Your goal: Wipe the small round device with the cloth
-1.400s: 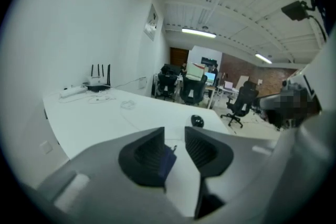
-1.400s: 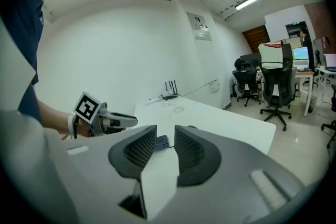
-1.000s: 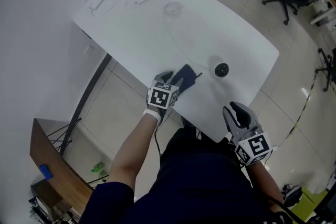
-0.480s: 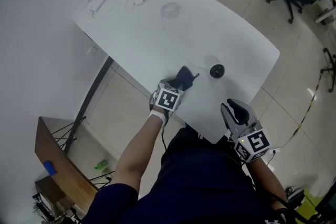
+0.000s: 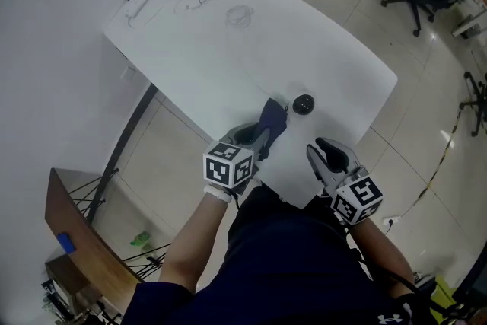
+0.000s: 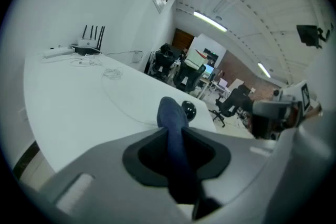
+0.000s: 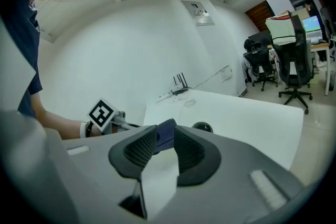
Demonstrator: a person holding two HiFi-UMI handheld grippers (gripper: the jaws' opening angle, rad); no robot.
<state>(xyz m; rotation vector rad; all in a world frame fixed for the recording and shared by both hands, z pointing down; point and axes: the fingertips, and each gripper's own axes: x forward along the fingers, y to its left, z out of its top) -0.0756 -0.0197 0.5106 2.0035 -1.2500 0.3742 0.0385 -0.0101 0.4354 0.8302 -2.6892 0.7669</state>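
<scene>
OK, grab is done, the wipe hasn't started. Your left gripper (image 5: 253, 139) is clamped on the cloth (image 5: 272, 120), and its jaws have just been closing on it. The device (image 5: 303, 104) sits on the table (image 5: 304, 34) near the front edge, at 2 o'clock from the cloth, not touched yet. Your right gripper (image 5: 327, 152) is released and empty, its jaws just eased wider. Versus a second ago, the cloth is lifted and nearer the device.
</scene>
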